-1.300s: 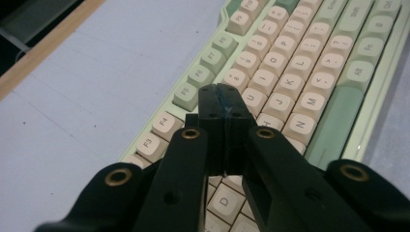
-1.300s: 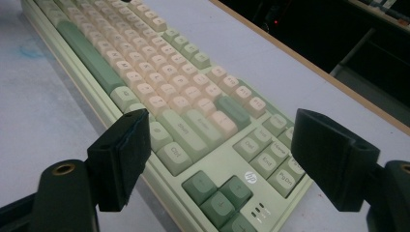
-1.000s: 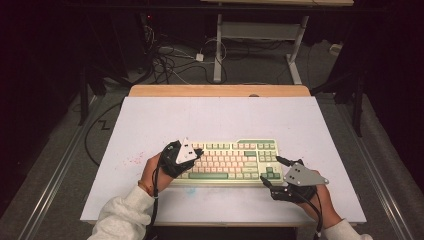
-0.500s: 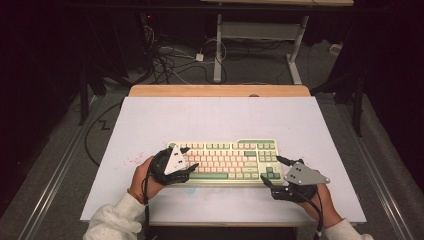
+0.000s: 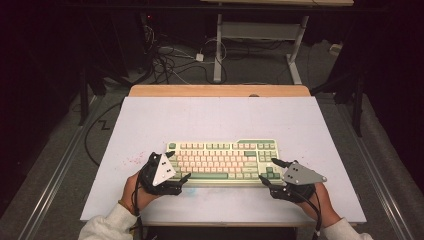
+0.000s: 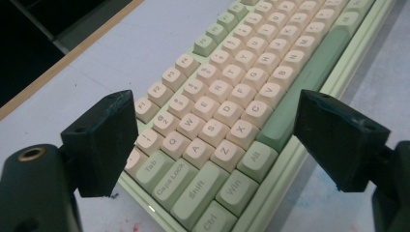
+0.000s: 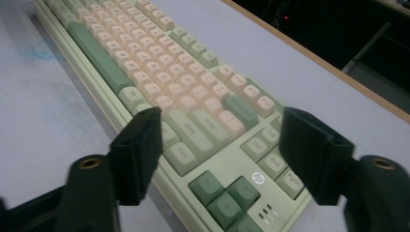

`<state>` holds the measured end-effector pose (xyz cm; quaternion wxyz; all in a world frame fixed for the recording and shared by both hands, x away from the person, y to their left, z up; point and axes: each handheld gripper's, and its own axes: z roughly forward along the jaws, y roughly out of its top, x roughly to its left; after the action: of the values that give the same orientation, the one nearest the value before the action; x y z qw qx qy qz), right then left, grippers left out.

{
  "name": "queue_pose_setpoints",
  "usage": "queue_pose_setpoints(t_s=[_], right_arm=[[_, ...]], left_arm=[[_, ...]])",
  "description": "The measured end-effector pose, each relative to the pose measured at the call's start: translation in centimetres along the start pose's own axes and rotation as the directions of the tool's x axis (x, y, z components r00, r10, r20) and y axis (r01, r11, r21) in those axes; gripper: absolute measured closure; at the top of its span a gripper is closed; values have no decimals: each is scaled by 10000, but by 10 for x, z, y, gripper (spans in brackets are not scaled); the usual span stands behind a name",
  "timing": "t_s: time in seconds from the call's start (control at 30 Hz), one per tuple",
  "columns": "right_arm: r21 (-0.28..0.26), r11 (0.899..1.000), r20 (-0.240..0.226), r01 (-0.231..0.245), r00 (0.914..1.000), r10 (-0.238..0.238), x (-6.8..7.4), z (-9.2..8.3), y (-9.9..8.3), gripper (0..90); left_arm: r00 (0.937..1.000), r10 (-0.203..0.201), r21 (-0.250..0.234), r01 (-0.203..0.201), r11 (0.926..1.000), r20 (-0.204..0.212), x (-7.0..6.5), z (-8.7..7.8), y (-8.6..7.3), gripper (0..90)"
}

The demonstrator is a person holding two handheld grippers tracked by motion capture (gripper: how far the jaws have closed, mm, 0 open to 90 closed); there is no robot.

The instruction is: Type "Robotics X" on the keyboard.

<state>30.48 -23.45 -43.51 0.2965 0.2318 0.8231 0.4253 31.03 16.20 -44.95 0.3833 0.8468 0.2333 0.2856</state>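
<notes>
Pale green and cream, the keyboard (image 5: 223, 161) lies flat on the white table (image 5: 220, 120), toward the near edge, roughly centred. The left gripper (image 5: 176, 166) sits at its left end with jaws spread wide and nothing between them — one jaw over the far corner, the other at the front edge. The right gripper (image 5: 267, 171) mirrors that at the right end, also spread and empty.

The step in hand looks like a two-ended grasp of the keyboard, likely to lift or shift it. To do it well, each gripper should slide in until the case edge sits deep between the jaws, then close on the frame rather than on the keycaps, which would depress or pop. Both ends should close together and stay level, or the board will twist.

The high view gives the overall layout: both grippers at opposite ends and the keyboard square to the table. It cannot show key legends or jaw clearance. The left gripper view (image 6: 217, 140) does — the jaws bracket the Tab, Caps Lock, Shift and Ctrl column, hovering with the Z/X area between them. The right gripper view (image 7: 227, 159) shows the arrow cluster (image 7: 225, 193), a logo and the Del/End block between its jaws, plus the table's wooden far edge (image 7: 309, 53).
</notes>
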Motion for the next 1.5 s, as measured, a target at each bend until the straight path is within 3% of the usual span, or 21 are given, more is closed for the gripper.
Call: queue_pose_setpoints(t_s=[0.13, 0.33, 0.47, 1.0, 1.23, 1.5], right_arm=[[73, 10000, -159, 31, 9999, -30, -1, 1, 0, 525], [260, 9996, -592, -52, 9982, 68, -2, 4, 4, 801], [441, 9989, -845, 137, 9964, -100, 0, 10, 10, 900], [1094, 9906, -1582, 827, 9853, -648, 16, 68, 44, 900], [1410, 9846, -1736, 1032, 9817, -780, 22, 98, 59, 900], [1756, 9776, -1778, 1156, 9805, -840, 25, 121, 69, 900]], left_arm=[[10000, -83, -21, 83, 10000, -49, -2, -6, -6, 152], [9996, -283, 151, 285, 9995, -92, -1, -12, -16, 152], [9993, -359, 284, 361, 9989, -99, -1, -14, -21, 152], [9991, -422, 580, 420, 9974, 15, 0, -12, -27, 153], [9990, -446, 588, 441, 9973, 68, 0, -12, -28, 153], [9988, -487, 570, 481, 9972, 88, 1, -13, -28, 153]])
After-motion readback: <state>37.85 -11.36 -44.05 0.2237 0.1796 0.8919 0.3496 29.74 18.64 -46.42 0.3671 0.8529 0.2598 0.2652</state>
